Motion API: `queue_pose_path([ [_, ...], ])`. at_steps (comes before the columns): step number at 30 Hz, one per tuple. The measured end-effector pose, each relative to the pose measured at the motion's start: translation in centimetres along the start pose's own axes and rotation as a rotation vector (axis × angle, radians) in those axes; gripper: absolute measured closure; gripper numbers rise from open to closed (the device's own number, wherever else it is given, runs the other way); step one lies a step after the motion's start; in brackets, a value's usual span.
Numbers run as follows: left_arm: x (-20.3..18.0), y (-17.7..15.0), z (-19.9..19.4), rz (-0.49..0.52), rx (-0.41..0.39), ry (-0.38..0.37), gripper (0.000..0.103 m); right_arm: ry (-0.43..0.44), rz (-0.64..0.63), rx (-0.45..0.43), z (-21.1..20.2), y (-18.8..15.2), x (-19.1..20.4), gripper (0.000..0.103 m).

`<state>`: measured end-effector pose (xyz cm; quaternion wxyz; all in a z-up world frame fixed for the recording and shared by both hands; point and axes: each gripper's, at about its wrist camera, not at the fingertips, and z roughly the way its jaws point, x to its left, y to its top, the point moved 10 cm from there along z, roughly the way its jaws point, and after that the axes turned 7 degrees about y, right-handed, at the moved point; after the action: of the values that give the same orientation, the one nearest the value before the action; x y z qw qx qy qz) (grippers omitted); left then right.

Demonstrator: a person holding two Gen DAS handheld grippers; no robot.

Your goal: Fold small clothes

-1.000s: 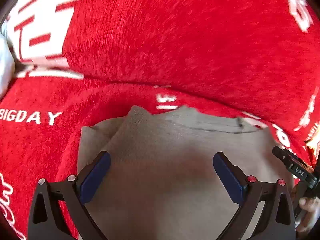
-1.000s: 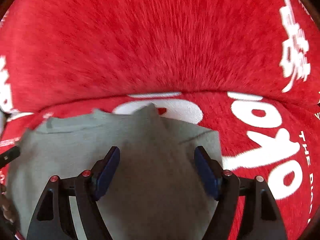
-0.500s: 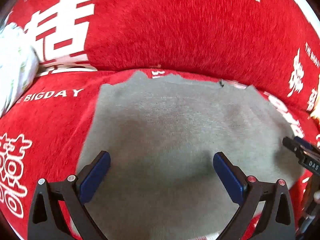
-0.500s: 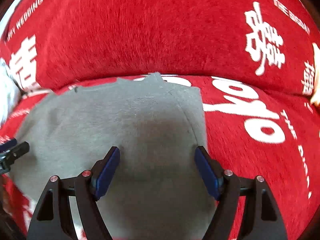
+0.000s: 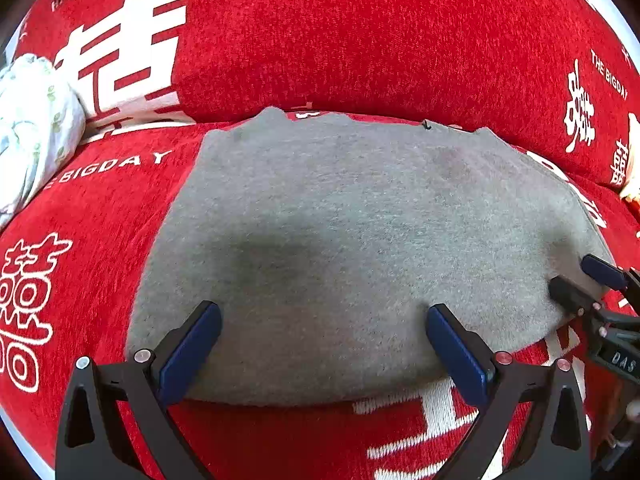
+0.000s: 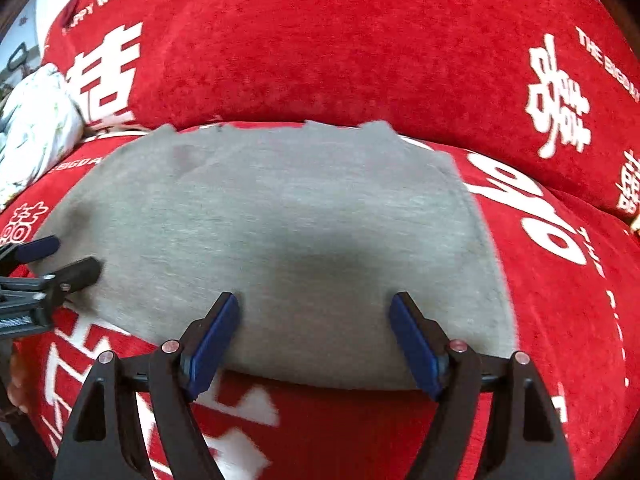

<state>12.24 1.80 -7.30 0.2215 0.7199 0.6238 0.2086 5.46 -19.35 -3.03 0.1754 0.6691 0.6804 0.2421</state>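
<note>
Nearest to us, our left tongs [image 5: 323, 350] hang just above the near edge of a grey garment [image 5: 360, 240], their two blue-padded arms spread wide and holding nothing. Our right tongs [image 6: 315, 338] match them: arms wide apart, released, poised over the same near edge further along. Both point forward and slightly downward, side by side, so each camera catches the tip of the other tool at its frame edge.

The grey garment lies flat on the seat of a red sofa [image 5: 100, 240], which is covered in plush fabric with white lettering and Chinese characters. Its near edge runs close to the seat's front edge, and its far edge, which shows small notches, reaches almost to where the seat meets the back cushion. It looks smooth, with straight sides, so we judge it is either laid out ready for a fold or resting after one; we cannot tell how many layers it has. Dark shadows from our tools fall on the cloth. The spread tongs over the near edge suggest we are placed to pinch that edge at two points and carry it over.

Farther off, at the seat's left end, a crumpled white cloth with a green leaf print [image 5: 32, 132] rests against the back cushion, well apart from the grey piece.
</note>
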Motion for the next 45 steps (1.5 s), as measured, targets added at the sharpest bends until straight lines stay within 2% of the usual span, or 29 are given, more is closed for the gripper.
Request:
queue_pose_path([
  [4,0.6,-0.3,-0.5,-0.023,0.003,-0.008,0.000,-0.022,0.058,-0.007,-0.9,-0.5,-2.5,0.022],
  [11,1.7,-1.2,-1.6,-0.031,0.006,0.004,0.000,-0.043,0.085,-0.008,-1.8,-0.7,-3.9,0.022],
  [14,3.6,-1.9,-3.1,-0.082,-0.015,0.003,0.000,-0.076,0.113,-0.023,-2.9,-0.8,-4.5,0.021],
  [17,6.5,-3.5,-3.8,-0.185,0.013,-0.001,0.000,-0.076,0.138,-0.040,-3.8,-0.9,-4.7,0.021],
  [19,8.2,-4.9,-3.8,-0.272,0.058,-0.053,0.000,-0.063,0.147,-0.040,-4.1,-1.1,-4.6,0.021],
  [21,9.2,-6.0,-3.8,-0.367,0.094,-0.135,0.000,-0.048,0.158,-0.043,-4.1,-1.2,-4.3,0.021],
  [23,9.5,-6.0,-4.5,-0.421,0.065,-0.196,0.000,-0.032,0.166,-0.043,-4.0,-1.2,-3.8,0.021],
  [26,7.8,-5.4,-4.7,-0.503,0.061,-0.338,0.000,-0.006,0.158,-0.034,-3.6,-1.4,-2.7,0.021],
  [30,7.1,-3.8,-3.7,-0.585,0.001,-0.328,0.000,0.008,0.116,-0.024,-3.5,-1.5,-1.2,0.021],
  [33,7.2,-2.5,-2.9,-0.673,-0.007,-0.385,0.000,0.008,0.101,-0.022,-3.7,-1.4,-0.6,0.021],
  [35,7.1,-2.0,-2.7,-0.710,-0.002,-0.458,0.000,0.004,0.090,-0.020,-3.7,-1.3,-0.4,0.021],
  [40,7.0,-0.8,-2.3,-0.708,-0.060,-0.504,0.001,0.001,0.060,0.000,-2.9,-0.6,1.1,0.021],
  [41,6.9,-0.5,-2.2,-0.698,-0.074,-0.508,0.011,0.000,0.045,0.004,-2.7,-0.4,1.7,0.021],
  [42,6.9,-0.4,-2.0,-0.690,-0.084,-0.511,0.046,-0.001,0.024,0.010,-2.4,0.0,2.4,0.021],
  [43,6.7,-0.6,-1.0,-0.688,-0.044,-0.527,0.064,-0.002,-0.003,0.014,-2.0,0.5,3.1,0.021],
  [44,6.6,-1.0,-0.1,-0.697,-0.004,-0.541,0.087,-0.003,-0.024,0.015,-1.8,1.0,3.8,0.021],
  [45,7.0,-1.3,0.8,-0.725,0.016,-0.559,0.093,-0.004,-0.044,0.014,-1.5,1.6,4.4,0.021],
])
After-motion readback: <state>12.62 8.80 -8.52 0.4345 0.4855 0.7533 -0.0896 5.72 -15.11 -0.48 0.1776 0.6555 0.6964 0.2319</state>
